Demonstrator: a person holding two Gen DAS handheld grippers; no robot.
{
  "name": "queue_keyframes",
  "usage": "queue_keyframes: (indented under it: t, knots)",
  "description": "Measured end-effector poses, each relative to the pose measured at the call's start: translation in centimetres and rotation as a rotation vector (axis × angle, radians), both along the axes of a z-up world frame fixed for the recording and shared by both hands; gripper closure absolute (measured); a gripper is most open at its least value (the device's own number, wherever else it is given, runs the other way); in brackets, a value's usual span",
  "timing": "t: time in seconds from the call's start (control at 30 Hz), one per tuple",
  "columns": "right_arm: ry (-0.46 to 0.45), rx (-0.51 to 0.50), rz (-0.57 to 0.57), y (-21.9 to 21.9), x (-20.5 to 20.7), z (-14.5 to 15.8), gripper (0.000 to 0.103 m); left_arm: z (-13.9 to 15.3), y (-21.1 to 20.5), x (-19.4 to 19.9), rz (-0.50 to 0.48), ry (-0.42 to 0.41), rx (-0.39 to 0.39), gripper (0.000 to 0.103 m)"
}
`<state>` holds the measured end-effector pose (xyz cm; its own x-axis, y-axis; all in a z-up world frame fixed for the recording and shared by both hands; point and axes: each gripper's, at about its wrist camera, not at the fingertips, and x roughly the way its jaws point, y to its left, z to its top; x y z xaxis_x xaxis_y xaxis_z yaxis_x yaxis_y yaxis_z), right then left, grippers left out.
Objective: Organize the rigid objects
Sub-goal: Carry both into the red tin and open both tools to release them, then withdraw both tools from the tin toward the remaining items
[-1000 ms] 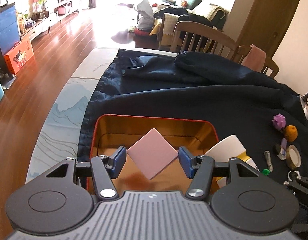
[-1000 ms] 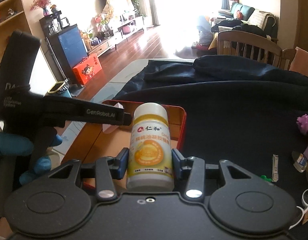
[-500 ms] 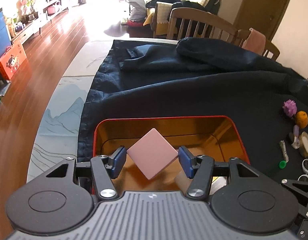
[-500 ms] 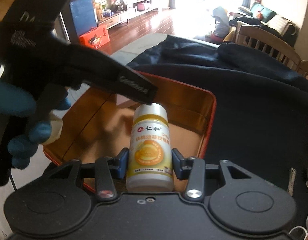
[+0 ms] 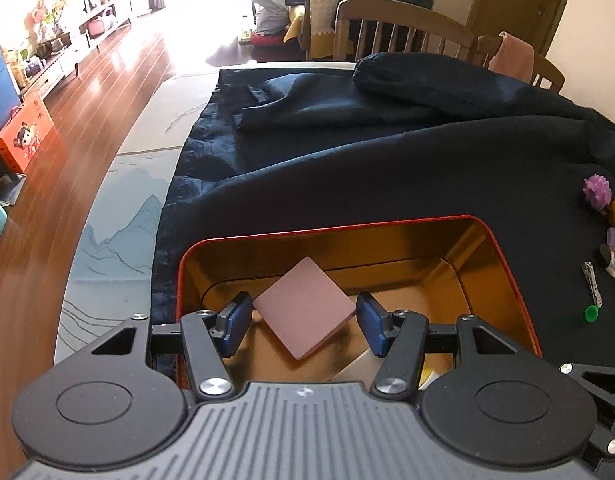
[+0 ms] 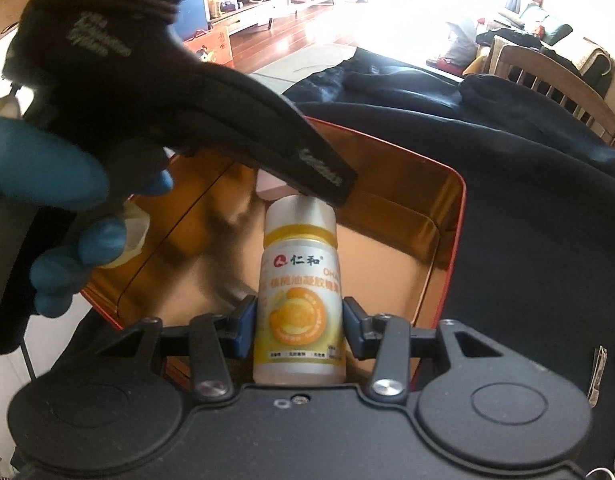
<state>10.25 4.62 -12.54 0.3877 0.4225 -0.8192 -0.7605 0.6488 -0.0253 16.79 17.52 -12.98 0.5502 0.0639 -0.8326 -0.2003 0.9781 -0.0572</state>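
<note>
Holding both grippers over the tin (image 5: 507, 264), you have something clamped in each. Far left in the left wrist view: wooden floor, then the pale table edge, then the dark cloth (image 5: 387, 168) that the tin sits on. Your left gripper (image 5: 303, 316) has its jaws about half open, pads pressing two opposite corners of the pink square (image 5: 303, 312), which sits diamond-wise between them, over the tin's gold floor. Right of the tin, small items lie on the cloth: a purple ball (image 5: 597, 192), an orange thing just beside it, nail clippers (image 5: 591, 282) with a green tab.

In the right wrist view, your gloved left hand (image 6: 47, 184) is at the left, holding the left gripper's black body, which crosses over the tin (image 6: 455, 216) and reaches above the bottle's cap. Your right gripper (image 6: 297, 326) has its jaws partly open, closed on the yellow-label bottle (image 6: 299, 300), gripped low on its body, cap end pointing away, over the tin's inside. A bit of the pink square (image 6: 269, 190) shows past the cap.
</note>
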Motion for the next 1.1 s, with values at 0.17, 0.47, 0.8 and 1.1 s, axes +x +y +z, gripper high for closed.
queue_keyframes:
  t: [0.17, 0.47, 0.8, 1.1]
  knots:
    - [-0.012, 0.011, 0.000, -0.1, -0.2, 0.6, 0.058, -0.1, -0.3, 0.2, -0.007, 0.002, 0.016, 0.046]
    - [-0.018, 0.034, -0.021, -0.9, -0.3, 1.4, 0.048, -0.1, -0.5, 0.2, 0.003, 0.003, 0.012, 0.046]
    - [-0.028, 0.072, -0.049, -2.3, -0.7, 2.8, 0.043, 0.8, -0.6, -0.8, 0.016, -0.022, 0.018, 0.040]
    - [-0.035, 0.143, -0.091, -4.6, -1.2, 5.0, 0.039, 2.7, -1.3, -2.6, -0.013, -0.082, 0.003, 0.034]
